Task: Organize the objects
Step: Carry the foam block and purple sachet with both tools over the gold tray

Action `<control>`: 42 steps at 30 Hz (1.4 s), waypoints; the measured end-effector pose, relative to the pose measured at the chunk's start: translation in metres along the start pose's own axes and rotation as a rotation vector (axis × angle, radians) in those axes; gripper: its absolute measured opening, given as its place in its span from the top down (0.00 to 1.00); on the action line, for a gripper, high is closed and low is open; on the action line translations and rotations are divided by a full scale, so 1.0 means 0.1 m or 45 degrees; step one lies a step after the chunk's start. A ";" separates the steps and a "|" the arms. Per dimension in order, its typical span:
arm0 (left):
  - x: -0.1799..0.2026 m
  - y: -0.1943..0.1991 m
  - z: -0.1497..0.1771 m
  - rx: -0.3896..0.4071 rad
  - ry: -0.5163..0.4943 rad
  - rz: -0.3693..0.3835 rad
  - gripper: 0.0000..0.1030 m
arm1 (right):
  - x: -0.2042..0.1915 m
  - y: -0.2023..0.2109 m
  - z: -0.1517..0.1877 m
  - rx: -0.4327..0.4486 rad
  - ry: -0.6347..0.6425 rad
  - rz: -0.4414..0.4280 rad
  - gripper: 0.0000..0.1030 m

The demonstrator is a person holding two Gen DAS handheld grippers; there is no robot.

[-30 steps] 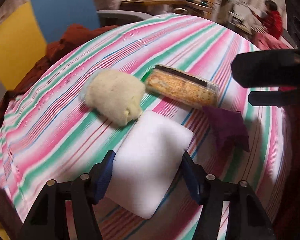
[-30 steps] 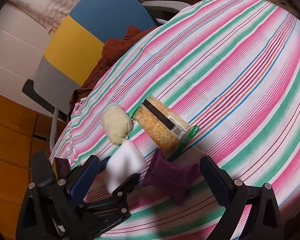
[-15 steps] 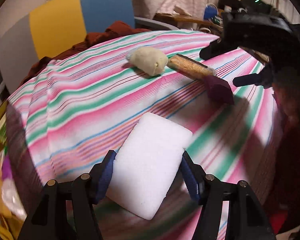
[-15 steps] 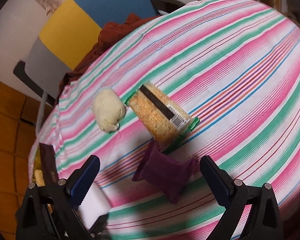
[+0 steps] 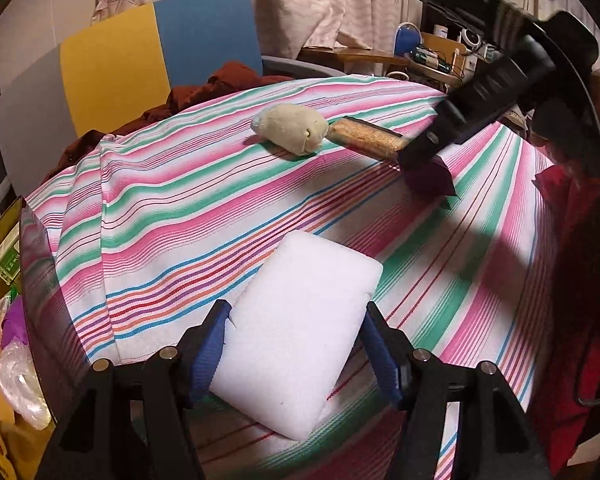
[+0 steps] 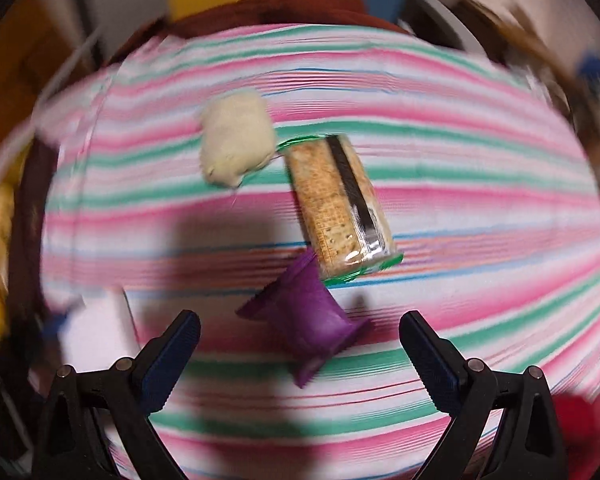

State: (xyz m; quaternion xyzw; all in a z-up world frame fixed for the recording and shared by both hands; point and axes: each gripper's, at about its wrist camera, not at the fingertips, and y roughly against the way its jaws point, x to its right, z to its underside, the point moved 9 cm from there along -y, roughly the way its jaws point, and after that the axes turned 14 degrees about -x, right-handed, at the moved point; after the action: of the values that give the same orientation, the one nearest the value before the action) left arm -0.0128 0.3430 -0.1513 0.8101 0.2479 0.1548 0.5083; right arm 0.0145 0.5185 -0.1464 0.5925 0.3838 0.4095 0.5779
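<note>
My left gripper (image 5: 296, 340) is shut on a white foam block (image 5: 300, 332), held just above the near edge of the striped tablecloth (image 5: 180, 216). Farther back lie a cream plush lump (image 5: 290, 128), a clear pack of crackers (image 5: 366, 138) and a purple pouch (image 5: 430, 180). In the blurred right wrist view my right gripper (image 6: 300, 336) stands open over the purple pouch (image 6: 308, 316), fingers on either side of it and apart from it. The cracker pack (image 6: 336, 204) and plush lump (image 6: 236, 144) lie beyond; the white block (image 6: 100, 332) shows at lower left.
A yellow, blue and grey chair (image 5: 140, 56) with a rust-red cloth (image 5: 220, 84) stands behind the table. A box (image 5: 4, 280) of bags and packets sits at the left below the table edge. A cluttered desk (image 5: 428, 60) is at the back right.
My left gripper has carried the white block away from the other items toward the table's near-left edge. The right gripper has swung round over the purple pouch, still open.
</note>
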 end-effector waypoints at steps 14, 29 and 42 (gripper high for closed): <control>-0.02 -0.01 -0.01 0.023 -0.002 -0.004 0.35 | -0.09 -0.30 -0.13 -0.089 0.076 0.092 0.58; -0.02 0.00 0.00 0.045 -0.013 -0.026 0.34 | -0.56 -0.21 -0.16 0.017 0.084 -0.046 0.58; -0.01 0.00 0.00 0.053 -0.028 -0.055 0.35 | -0.52 -0.21 -0.28 0.095 0.027 -0.069 0.58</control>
State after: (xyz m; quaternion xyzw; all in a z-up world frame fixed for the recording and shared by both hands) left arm -0.0138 0.3419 -0.1512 0.8164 0.2631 0.1297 0.4974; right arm -0.0305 0.4814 -0.1695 0.5985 0.4208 0.3854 0.5622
